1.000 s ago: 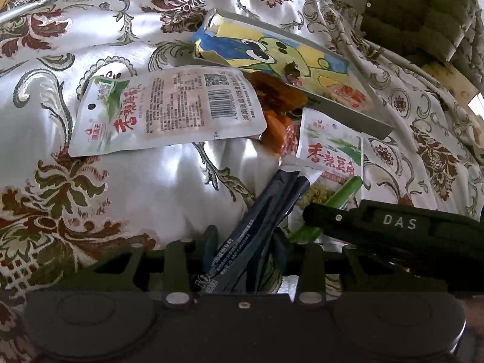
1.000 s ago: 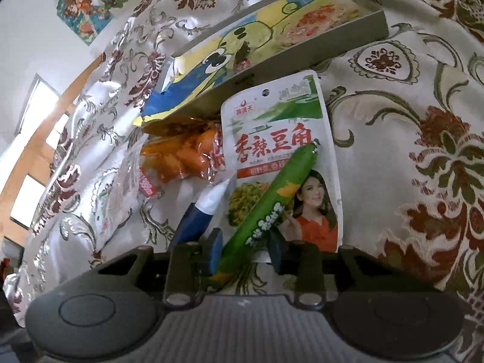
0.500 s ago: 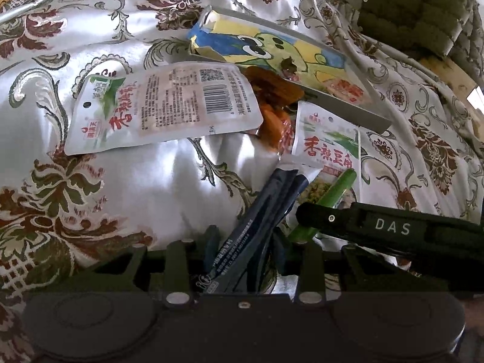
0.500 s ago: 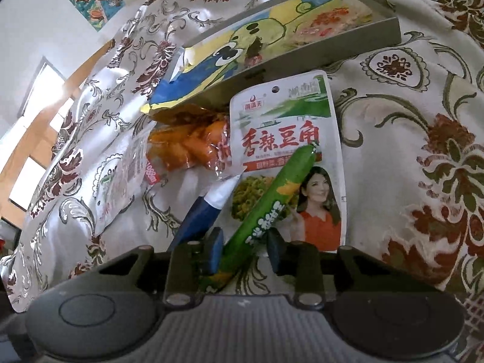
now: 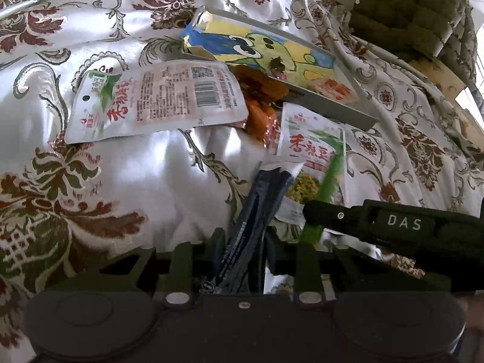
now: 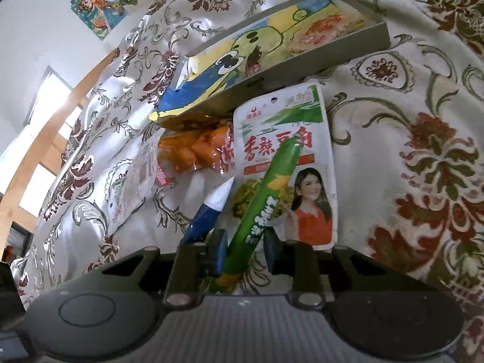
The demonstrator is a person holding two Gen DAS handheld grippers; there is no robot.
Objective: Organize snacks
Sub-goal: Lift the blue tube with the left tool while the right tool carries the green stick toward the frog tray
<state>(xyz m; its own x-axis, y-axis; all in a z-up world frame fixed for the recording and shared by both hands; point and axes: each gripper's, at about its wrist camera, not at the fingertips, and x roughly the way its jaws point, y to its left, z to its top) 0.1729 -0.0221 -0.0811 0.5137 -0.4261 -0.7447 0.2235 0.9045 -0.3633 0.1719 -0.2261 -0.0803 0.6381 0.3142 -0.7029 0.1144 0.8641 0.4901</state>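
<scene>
Snacks lie scattered on a shiny flowered cloth (image 5: 127, 181), in front of a shallow grey box (image 6: 348, 48) whose inside shows a green cartoon figure. The left gripper (image 5: 243, 242) has a dark blue stick packet (image 5: 257, 208) between its fingers, and its jaws are closing narrowly around it; whether the pads already press on it I cannot tell. The right gripper (image 6: 245, 251) has a green sausage stick (image 6: 266, 193) between its fingers, jaws likewise closing; the left pad touches the stick, while a small gap shows at the right pad. That stick lies slanted across a white and green pouch (image 6: 305, 139) showing a woman in orange. Beside the pouch sits an orange snack bag (image 6: 193, 148), partly under the box's edge. A flat white packet (image 5: 157, 99) with a barcode lies further left, touching the orange bag.
</scene>
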